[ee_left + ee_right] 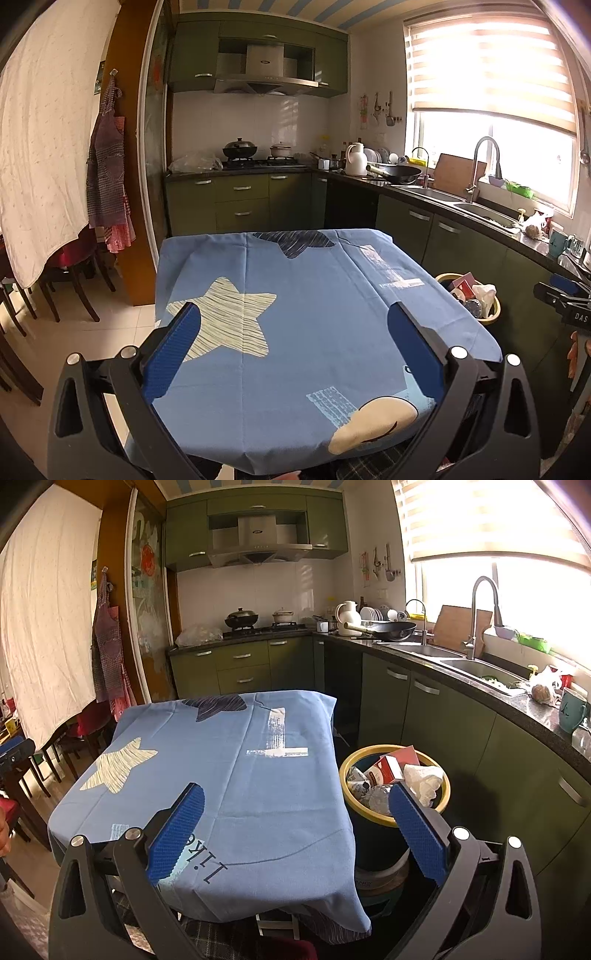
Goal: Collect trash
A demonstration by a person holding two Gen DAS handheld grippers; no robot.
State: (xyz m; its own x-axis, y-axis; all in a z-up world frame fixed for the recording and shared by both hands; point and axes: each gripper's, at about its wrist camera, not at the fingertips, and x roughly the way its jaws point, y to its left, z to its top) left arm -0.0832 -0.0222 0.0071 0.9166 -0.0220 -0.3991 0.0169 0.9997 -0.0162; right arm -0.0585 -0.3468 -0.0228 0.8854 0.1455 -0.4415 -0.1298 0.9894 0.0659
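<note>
One blue-clothed table [295, 332], green kitchen

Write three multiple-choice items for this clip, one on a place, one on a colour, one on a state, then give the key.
1. Where does the trash bin stand?
A. on the table
B. on the floor, right of the table
C. in the sink

2. What colour is the bin's rim?
A. yellow
B. red
C. white

3. How are the two grippers?
A. both shut on trash
B. left open, right shut
C. both open, holding nothing

Key: 1 B, it sits beside the table's right edge; 2 A, a yellow ring tops it; 3 C, the left gripper and the right gripper each show spread, bare fingers.
</note>
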